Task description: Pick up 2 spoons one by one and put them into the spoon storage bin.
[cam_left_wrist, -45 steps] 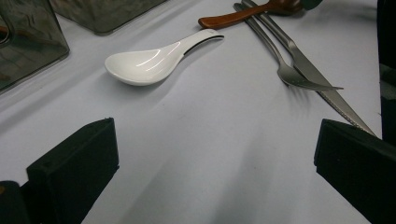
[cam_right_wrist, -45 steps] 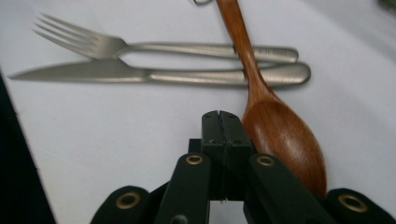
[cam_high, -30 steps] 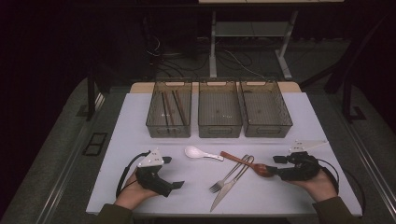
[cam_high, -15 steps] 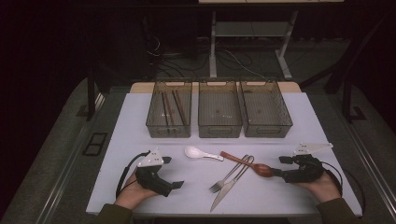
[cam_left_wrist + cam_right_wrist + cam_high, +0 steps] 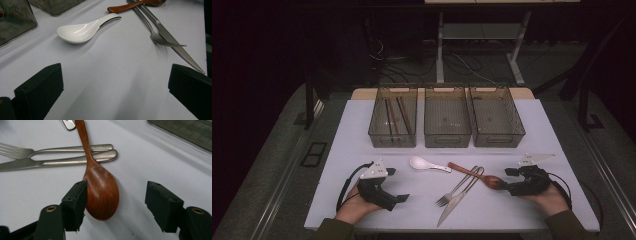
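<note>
The wooden spoon (image 5: 101, 187) lies flat on the bench (image 5: 362, 135), bowl toward the person's right and handle slanting away over the ends of the fork (image 5: 456, 187) and the knife (image 5: 458, 202). In the right gripper view its bowl sits between the fingers of the right gripper (image 5: 117, 206): one finger (image 5: 75, 202) touches the bowl's edge, the other stands well clear, so the fingers are apart with no clamp on the spoon; they have just been opening. In the high view that gripper (image 5: 512, 181) rests near the bench's front right, a hand (image 5: 548, 196) behind it.

Just beyond the wooden handle's far end lies a white spoon (image 5: 426, 164), bowl to the left. The left gripper (image 5: 402, 199) sits at the front left in the other hand (image 5: 357, 205), its fingers wide apart over bare surface, nothing between them.

The bench top is a plain pale sheet, smooth and matt, with soft shadows under the cutlery. Along its far edge stand three clear smoky bins (image 5: 447, 117) side by side, touching or nearly so; the left one holds a few dark sticks (image 5: 394, 116).

Around the bench the room is dark. Grey floor (image 5: 272, 165) runs down both sides, cables (image 5: 462, 60) trail on it behind the bins, and the pale legs of a frame (image 5: 441, 50) stand at the back.
</note>
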